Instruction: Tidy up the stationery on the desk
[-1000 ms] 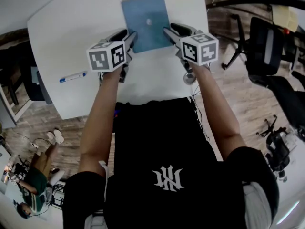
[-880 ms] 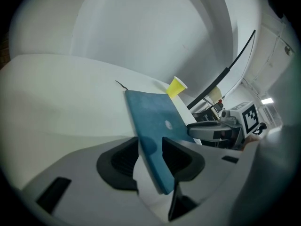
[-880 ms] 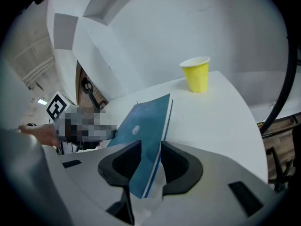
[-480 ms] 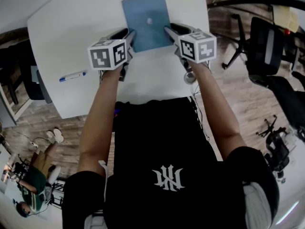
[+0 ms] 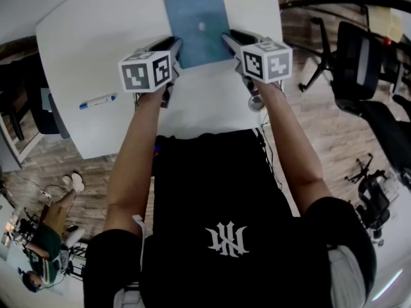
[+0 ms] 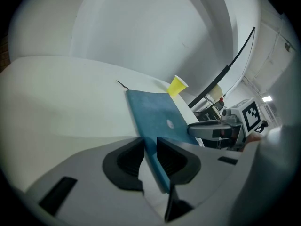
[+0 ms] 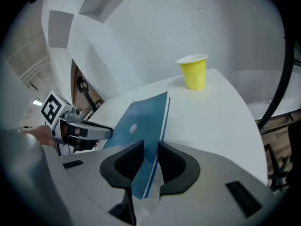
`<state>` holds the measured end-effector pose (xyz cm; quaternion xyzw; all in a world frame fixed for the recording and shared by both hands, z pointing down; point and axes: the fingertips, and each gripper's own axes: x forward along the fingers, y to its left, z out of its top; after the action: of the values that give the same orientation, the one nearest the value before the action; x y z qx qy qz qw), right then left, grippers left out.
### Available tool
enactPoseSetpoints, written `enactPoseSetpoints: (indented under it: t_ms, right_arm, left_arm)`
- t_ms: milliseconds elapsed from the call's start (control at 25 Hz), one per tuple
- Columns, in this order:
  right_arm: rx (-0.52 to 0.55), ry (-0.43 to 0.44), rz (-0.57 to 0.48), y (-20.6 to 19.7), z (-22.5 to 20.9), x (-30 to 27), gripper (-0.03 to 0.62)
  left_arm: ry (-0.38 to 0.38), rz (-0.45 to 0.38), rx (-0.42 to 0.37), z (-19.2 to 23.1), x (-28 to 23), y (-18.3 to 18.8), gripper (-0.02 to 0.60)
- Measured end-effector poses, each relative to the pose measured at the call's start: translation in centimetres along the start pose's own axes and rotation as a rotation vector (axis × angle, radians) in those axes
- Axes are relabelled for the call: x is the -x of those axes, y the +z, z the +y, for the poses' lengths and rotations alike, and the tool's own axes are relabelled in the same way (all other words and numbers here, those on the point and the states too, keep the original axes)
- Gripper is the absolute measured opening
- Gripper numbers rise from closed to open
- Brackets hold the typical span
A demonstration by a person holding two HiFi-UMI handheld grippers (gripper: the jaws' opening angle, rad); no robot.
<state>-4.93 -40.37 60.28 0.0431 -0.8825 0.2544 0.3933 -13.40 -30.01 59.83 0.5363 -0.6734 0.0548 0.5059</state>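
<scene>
Logged both bare forearms stretched straight ahead toward 12 o'clock, roughly parallel, with left gripper and right gripper level over the white desk. Found each pair of tongs pinched narrow on the blue notebook, left at its 7 o'clock corner, right at its 5 o'clock corner, cover edge between the pads. Placed the notebook toward the desk's 12 o'clock edge, yellow cup beyond it, marker at 8 o'clock of the left gripper.
</scene>
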Motion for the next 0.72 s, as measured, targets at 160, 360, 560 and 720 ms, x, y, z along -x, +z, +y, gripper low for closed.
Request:
enactPoseSetpoints:
  t_ms: [160,360,560,720]
  right_arm:
    - [0.001,-0.008,-0.003,0.1,0.1,0.0,0.112]
    - [-0.003,-0.007,0.006,-0.1,0.3,0.1,0.106]
    - [-0.009,0.001,0.012,-0.6,1.1,0.0,0.106]
    - [-0.011,0.009,0.02,-1.0,2.1,-0.2,0.106]
  left_arm:
    - [-0.007,-0.004,0.009,0.1,0.1,0.0,0.084]
    - [-0.007,-0.007,0.012,0.1,0.2,-0.1,0.083]
    - [-0.004,-0.012,0.018,0.6,0.8,-0.6,0.081]
    - [0.002,-0.011,0.028,1.1,1.6,-1.3,0.081]
